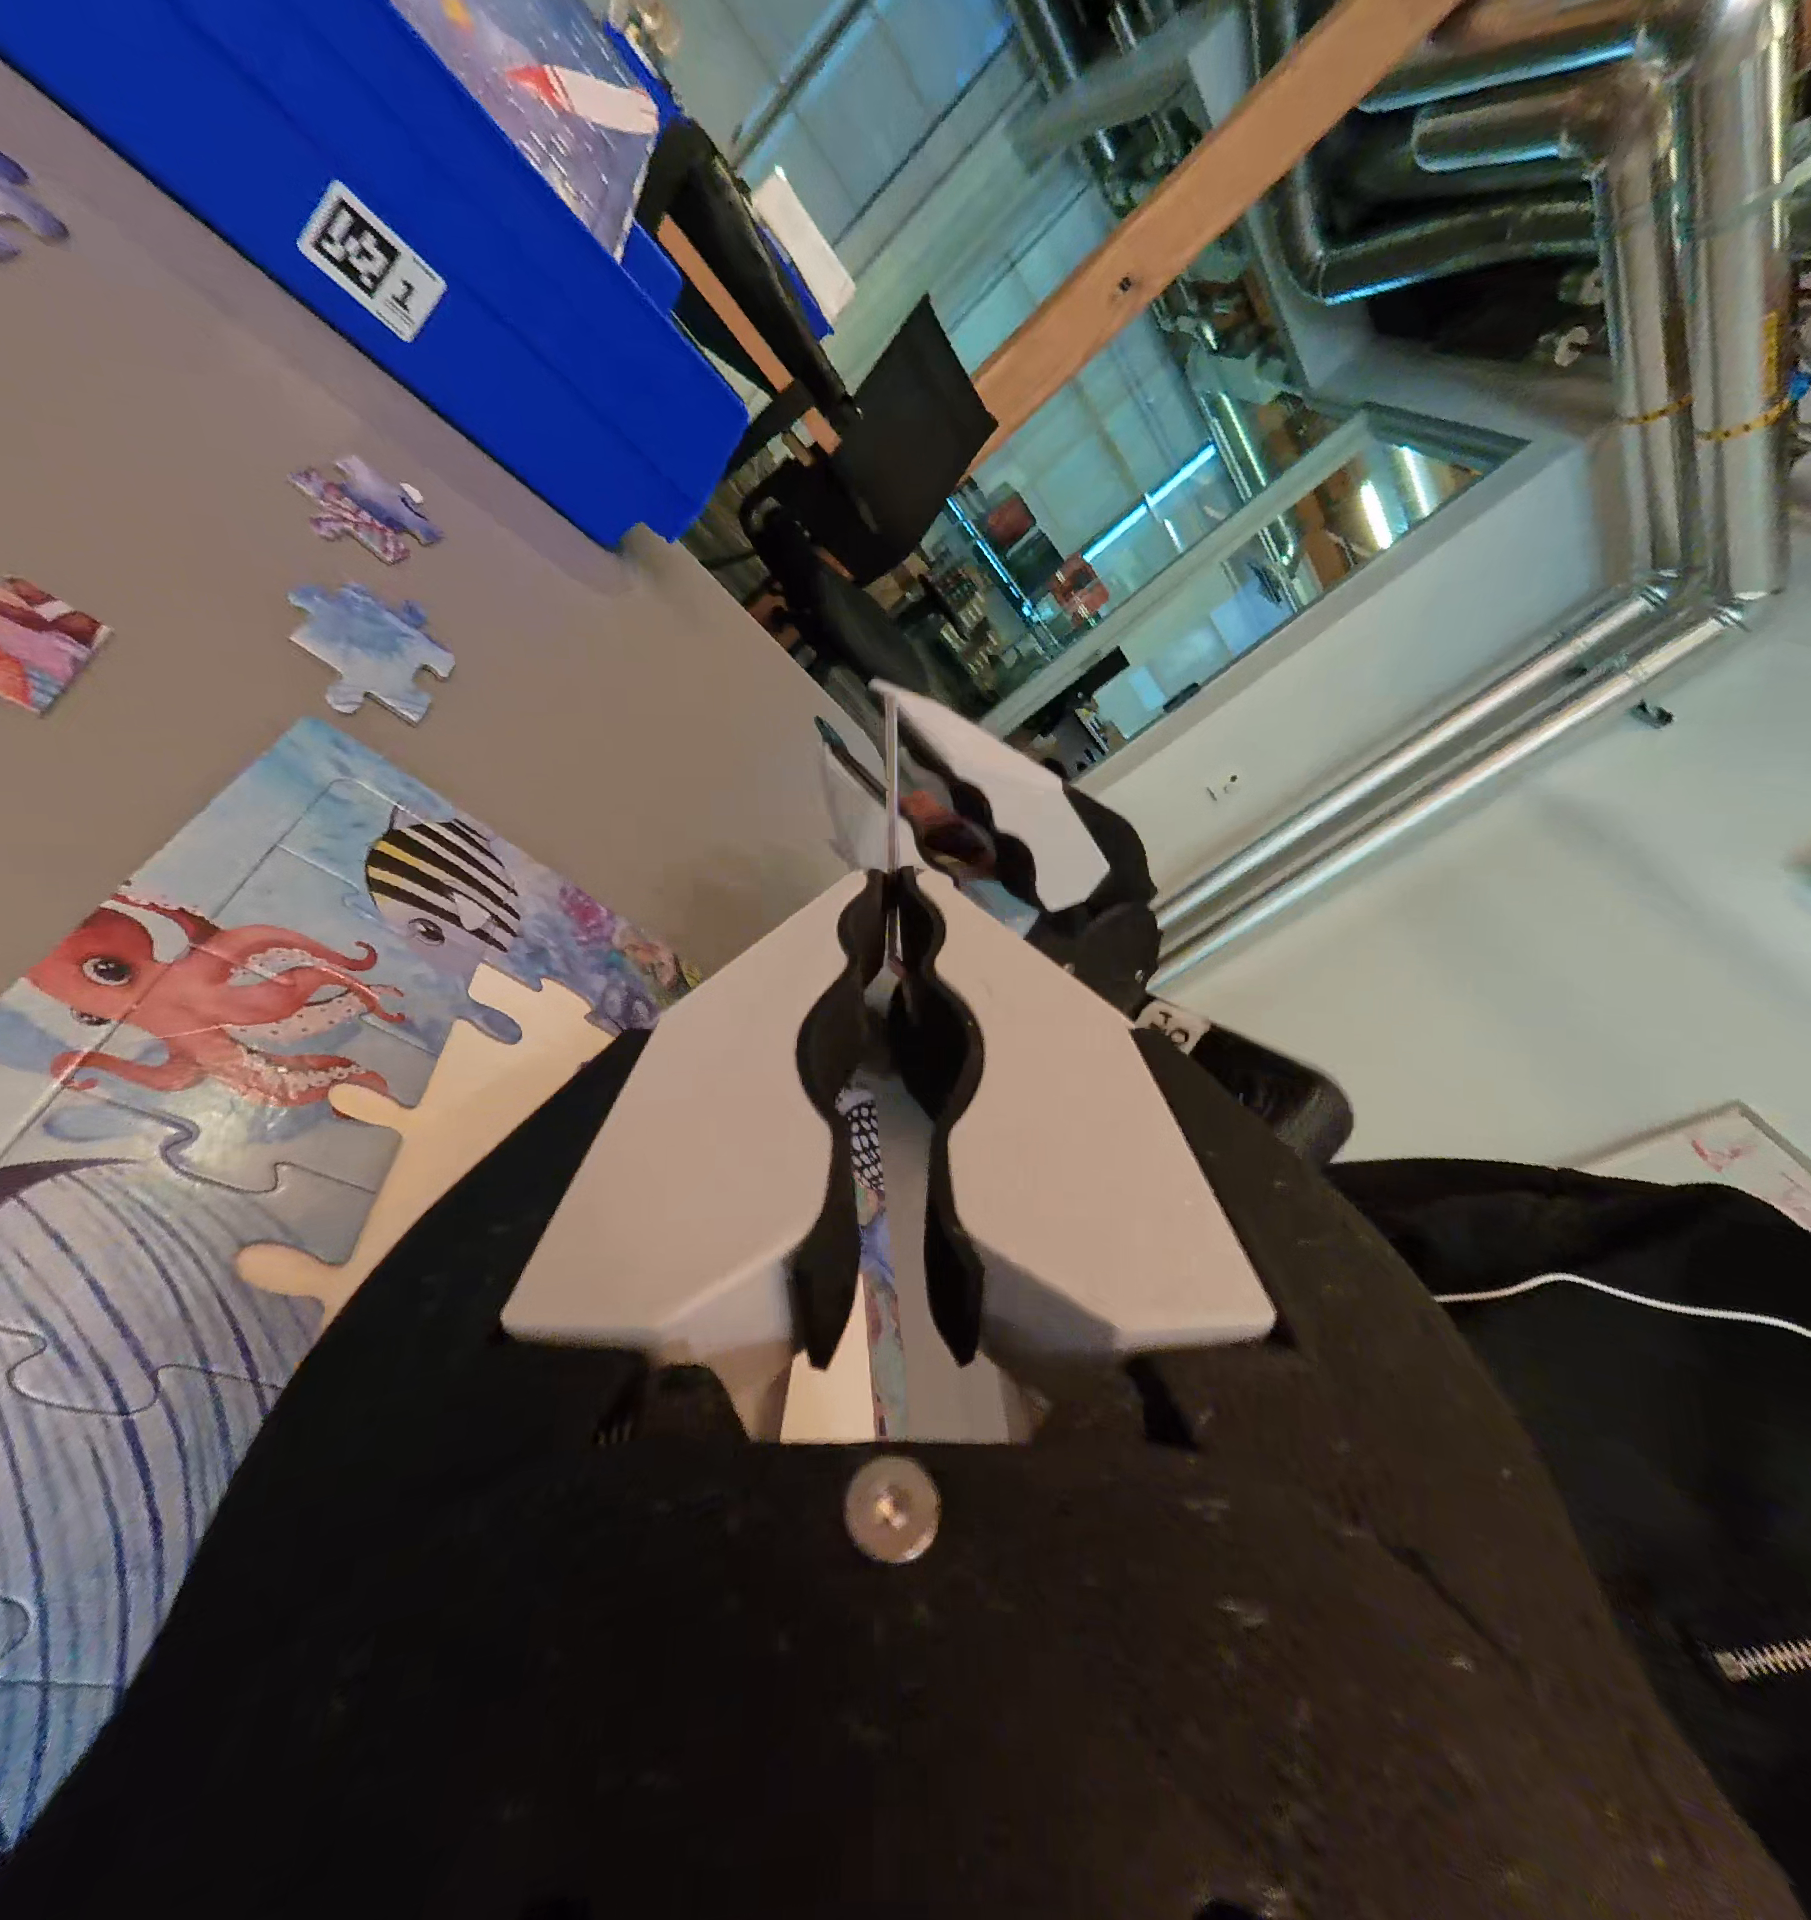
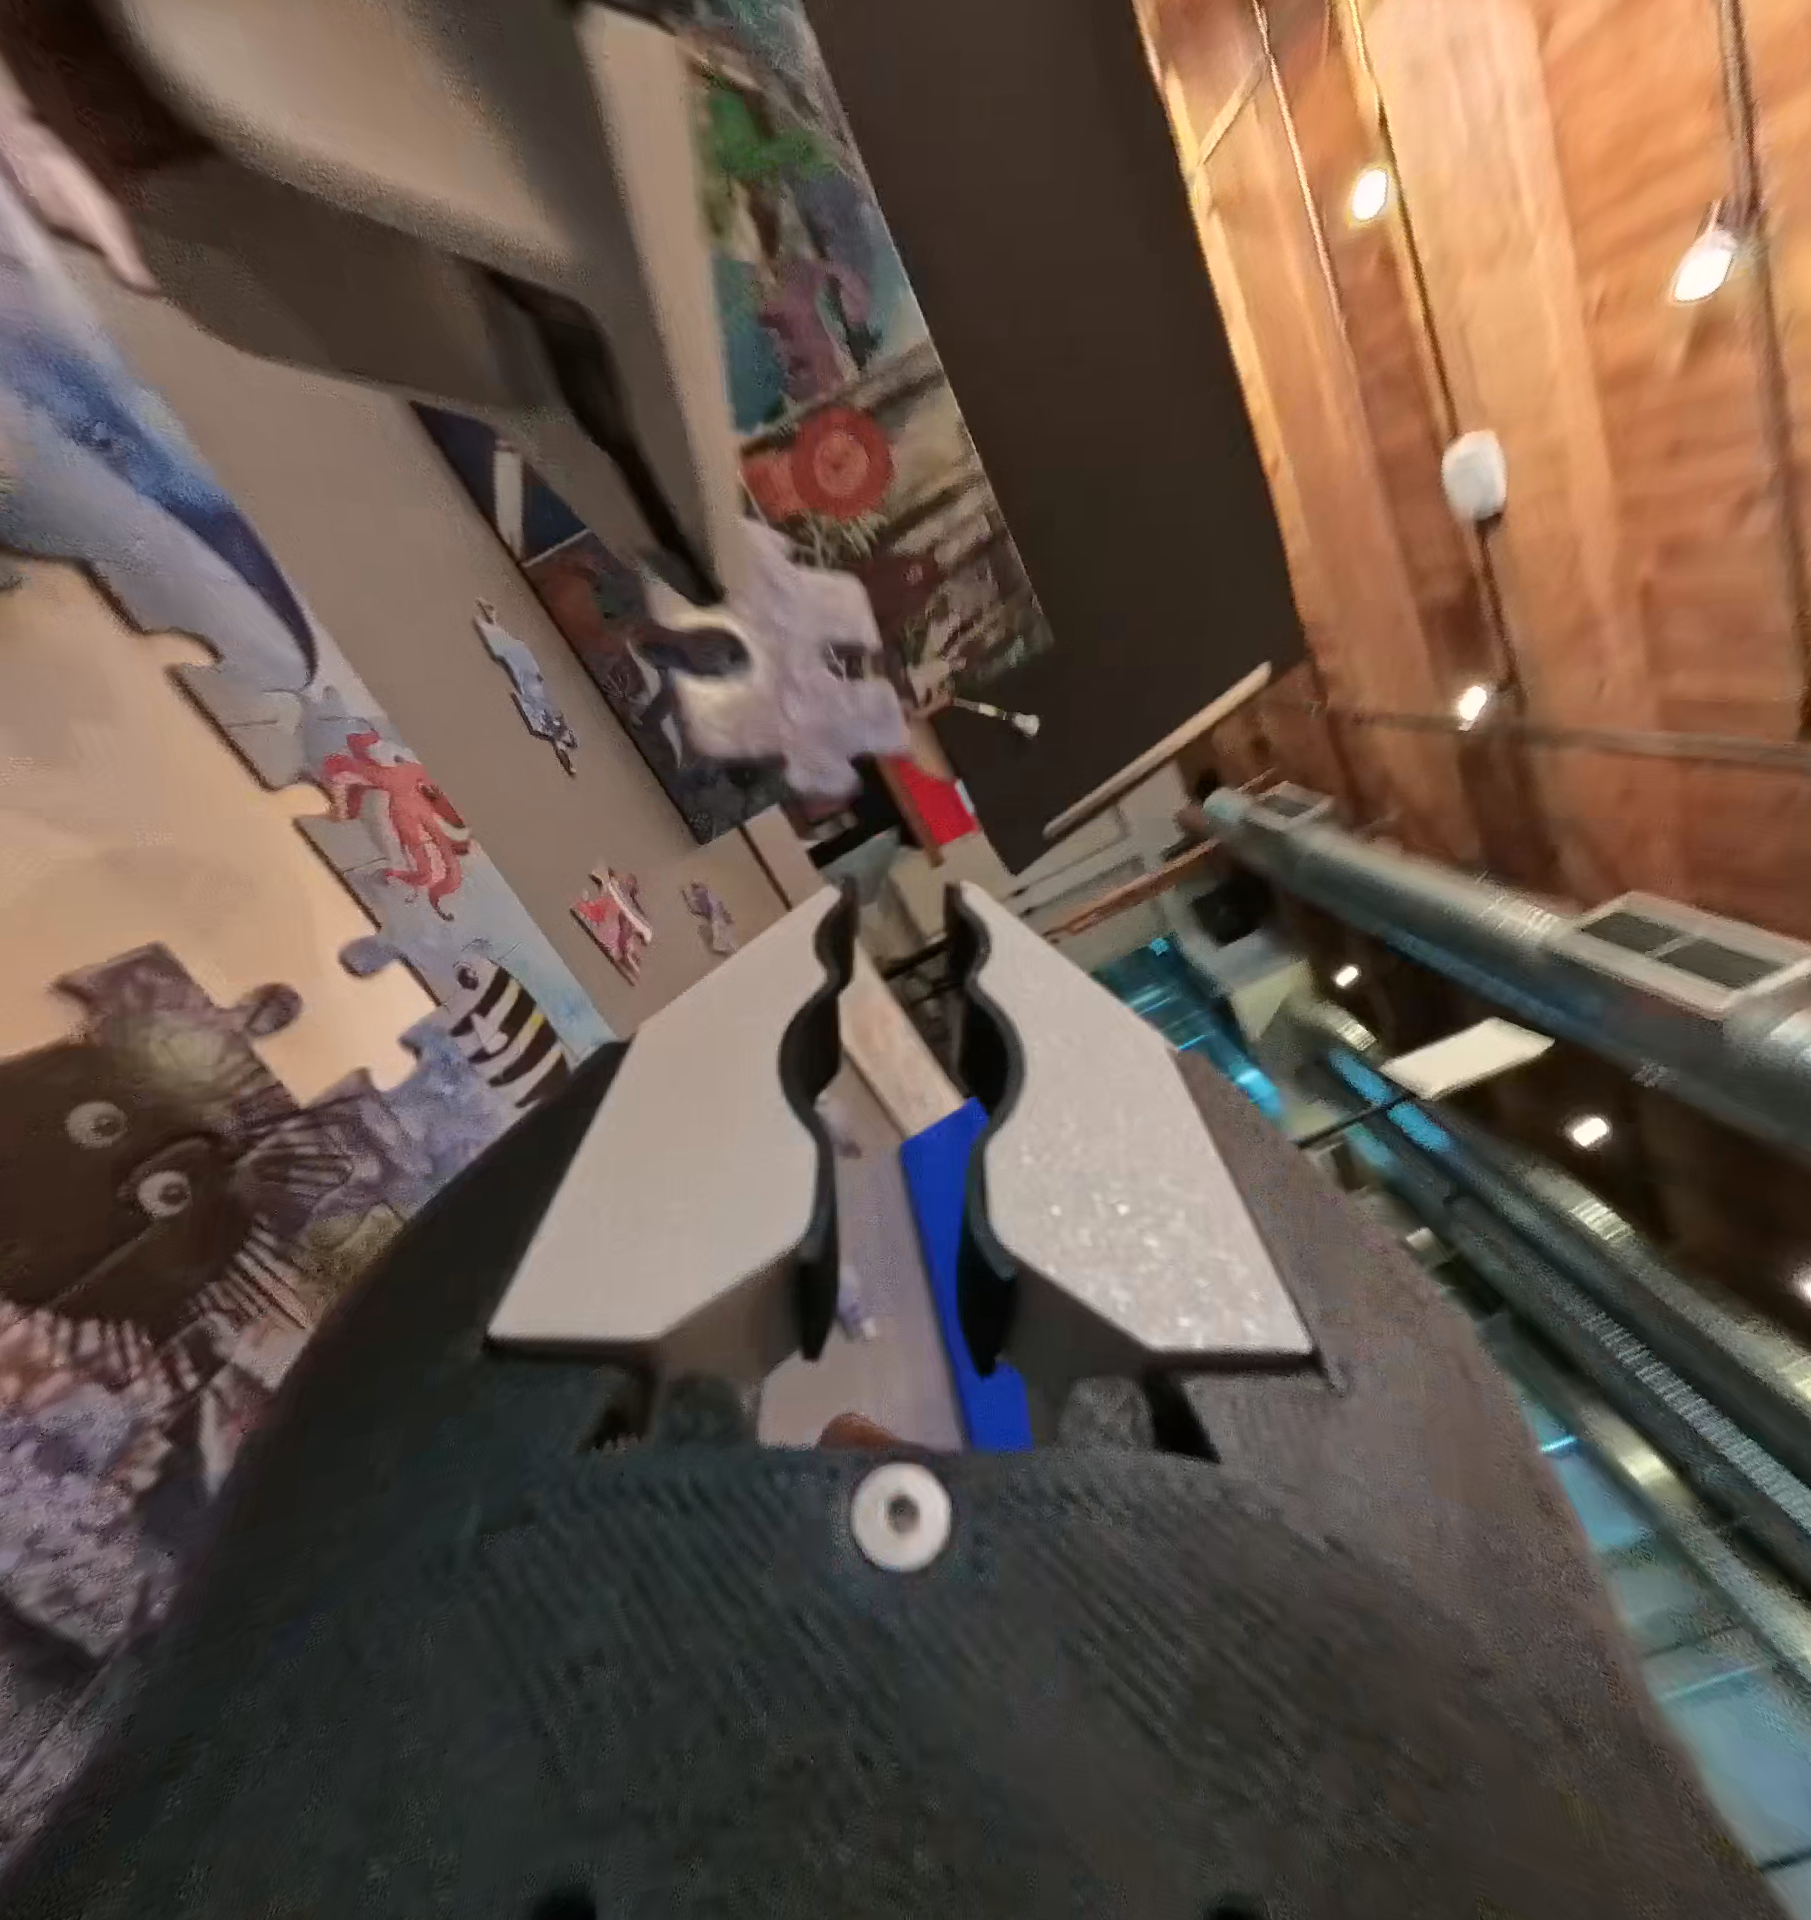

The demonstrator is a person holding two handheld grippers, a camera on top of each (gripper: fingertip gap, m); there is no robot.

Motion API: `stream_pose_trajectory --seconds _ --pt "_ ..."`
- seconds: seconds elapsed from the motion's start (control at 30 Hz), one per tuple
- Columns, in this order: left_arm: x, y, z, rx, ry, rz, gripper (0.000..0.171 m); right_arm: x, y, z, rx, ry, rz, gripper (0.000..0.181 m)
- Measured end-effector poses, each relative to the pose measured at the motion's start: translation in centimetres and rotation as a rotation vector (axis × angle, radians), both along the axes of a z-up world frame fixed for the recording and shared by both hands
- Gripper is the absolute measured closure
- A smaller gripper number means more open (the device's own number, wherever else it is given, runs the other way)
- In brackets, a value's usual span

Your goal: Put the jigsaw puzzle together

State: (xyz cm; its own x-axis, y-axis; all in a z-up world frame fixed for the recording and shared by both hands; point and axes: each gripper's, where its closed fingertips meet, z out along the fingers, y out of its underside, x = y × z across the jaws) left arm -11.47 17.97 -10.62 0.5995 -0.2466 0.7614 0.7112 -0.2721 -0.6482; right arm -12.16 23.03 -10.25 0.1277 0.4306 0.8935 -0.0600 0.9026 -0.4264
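A puzzle piece (image 1: 892,800) is clamped edge-on between the tips of the left gripper (image 1: 890,883), rising thin and upright beyond the fingertips; part of its printed face shows lower down in the slot between the fingers. The piece is held above the table, off to the right of the assembled puzzle (image 1: 153,1039). The right gripper (image 1: 994,821) appears just behind the held piece in the left wrist view, near it; whether it touches cannot be told.

In the right wrist view, the right gripper (image 2: 901,914) has its fingers parted with a clear gap and nothing between them. A blurred puzzle piece (image 2: 807,665) floats ahead of its tips, apart from them.

The assembled puzzle lies flat on the grey table (image 1: 153,436), showing a red octopus (image 1: 205,977), a striped fish (image 1: 444,873) and a whale, with an unfilled gap at its right edge. Loose pieces (image 1: 371,649) lie well apart from it. A blue bin (image 1: 444,312) stands near the table's far edge.
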Motion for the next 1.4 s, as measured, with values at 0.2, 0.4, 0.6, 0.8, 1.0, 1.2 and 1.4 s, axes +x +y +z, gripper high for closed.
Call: stream_pose_trajectory --seconds 0.2,0.4,0.6,0.8,1.0,1.2,1.4 --pt "-1.7 -0.2 0.3 0.047 -0.055 0.091 0.171 1.5 -1.8 0.2 -0.406 -0.117 0.316 0.144" --pt "-0.4 0.5 0.1 0.046 -0.057 0.054 0.171 2.5 -2.7 1.5 -0.48 -0.055 0.416 0.144" --pt "1.2 0.9 0.3 0.037 -0.025 0.014 0.171 1.9 -2.7 0.3 -0.552 -0.144 0.432 0.134" --pt "1.5 1.0 0.0 0.019 -0.016 -0.006 0.171 1.8 -2.6 -0.6 -0.53 -0.189 0.425 0.147" --pt "-0.4 0.8 -0.6 -0.027 0.05 0.092 0.111 1.6 -1.8 -1.1 -0.557 -0.225 0.41 0.146" --pt "-2.2 -0.1 -1.1 -0.106 0.349 0.175 0.103 2.1 -1.5 -2.7 -0.63 -0.414 0.426 0.146" --pt "-1.7 0.4 -3.9 -0.259 0.632 0.164 0.103 1.9 -2.4 -6.0 -0.666 -0.707 0.404 0.146"
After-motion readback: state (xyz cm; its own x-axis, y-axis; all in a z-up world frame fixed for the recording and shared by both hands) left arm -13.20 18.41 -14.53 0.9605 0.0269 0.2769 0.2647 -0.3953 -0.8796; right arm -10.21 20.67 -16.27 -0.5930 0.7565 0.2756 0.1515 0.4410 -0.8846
